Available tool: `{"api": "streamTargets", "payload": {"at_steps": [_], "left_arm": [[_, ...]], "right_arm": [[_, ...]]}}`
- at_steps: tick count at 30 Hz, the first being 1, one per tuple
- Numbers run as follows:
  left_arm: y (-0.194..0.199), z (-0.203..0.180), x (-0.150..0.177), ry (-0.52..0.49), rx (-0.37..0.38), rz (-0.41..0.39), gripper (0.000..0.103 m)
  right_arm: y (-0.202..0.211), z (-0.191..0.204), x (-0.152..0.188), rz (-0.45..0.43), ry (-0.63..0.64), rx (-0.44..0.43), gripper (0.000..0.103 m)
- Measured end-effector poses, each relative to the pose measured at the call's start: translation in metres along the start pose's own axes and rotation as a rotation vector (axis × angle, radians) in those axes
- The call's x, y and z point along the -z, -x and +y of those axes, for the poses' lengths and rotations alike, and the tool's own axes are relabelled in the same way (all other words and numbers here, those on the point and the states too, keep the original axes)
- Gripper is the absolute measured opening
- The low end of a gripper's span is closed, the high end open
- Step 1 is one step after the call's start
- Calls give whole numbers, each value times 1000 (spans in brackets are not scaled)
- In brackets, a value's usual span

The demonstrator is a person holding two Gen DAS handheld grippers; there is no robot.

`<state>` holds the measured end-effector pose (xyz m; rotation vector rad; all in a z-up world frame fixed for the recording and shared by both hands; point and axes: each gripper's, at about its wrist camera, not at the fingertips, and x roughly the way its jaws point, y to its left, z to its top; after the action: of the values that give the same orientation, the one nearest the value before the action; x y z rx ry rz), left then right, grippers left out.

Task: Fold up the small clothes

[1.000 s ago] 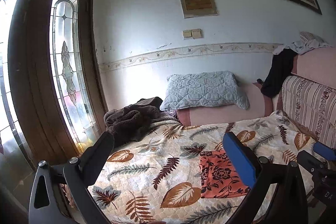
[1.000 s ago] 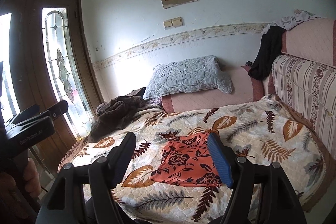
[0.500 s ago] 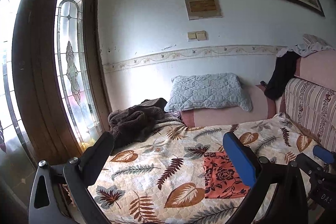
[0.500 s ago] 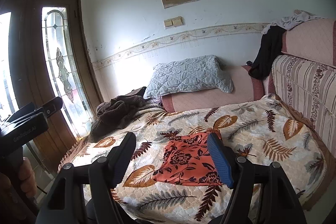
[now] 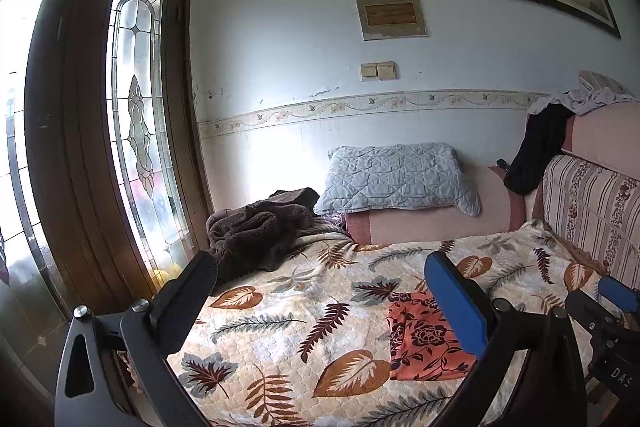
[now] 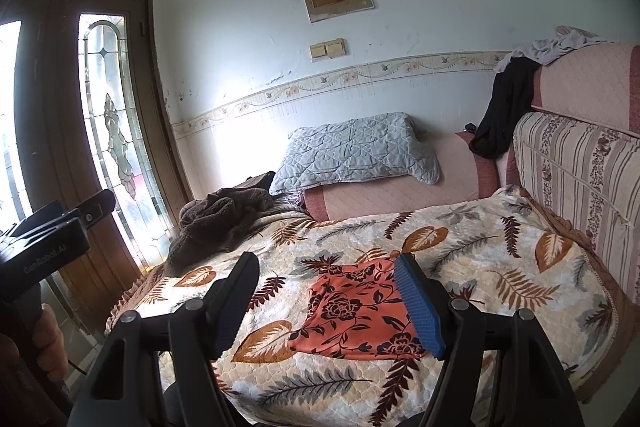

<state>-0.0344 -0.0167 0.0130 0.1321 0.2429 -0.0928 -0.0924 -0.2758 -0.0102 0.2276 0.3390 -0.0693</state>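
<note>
A small orange garment with dark flowers [image 6: 356, 311] lies flat on the leaf-patterned bedspread [image 6: 500, 275]. It also shows in the left wrist view [image 5: 420, 339], partly behind a blue finger pad [image 5: 456, 303]. My right gripper [image 6: 324, 303] is open and empty, held above the near edge of the bed in front of the garment. My left gripper [image 5: 320, 307] is open and empty, further left, over the bedspread [image 5: 288, 327]. Neither touches the garment.
A dark brown blanket [image 5: 256, 231] is heaped at the bed's far left. A grey quilted pillow [image 5: 396, 175] leans on a pink bolster. A striped sofa back [image 6: 580, 171] with draped black clothing [image 6: 504, 107] runs along the right. A glazed wooden door [image 5: 132, 131] stands left.
Both grippers have drifted slightly; the left view has shifted a little so the door and bed sit further right. The garment has not moved and both grippers stay open.
</note>
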Motion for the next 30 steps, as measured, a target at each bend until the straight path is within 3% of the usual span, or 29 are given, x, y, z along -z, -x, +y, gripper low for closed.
{"api": "streamTargets", "payload": {"at_steps": [13,30], "left_arm": [[-2,5,-2,18,4,-3,103],[-18,15,6,35,-35,12,103]], "right_arm": [[4,-1,-7,-30,-37,35,74],[-19,18,1,11,38,90,74]]}}
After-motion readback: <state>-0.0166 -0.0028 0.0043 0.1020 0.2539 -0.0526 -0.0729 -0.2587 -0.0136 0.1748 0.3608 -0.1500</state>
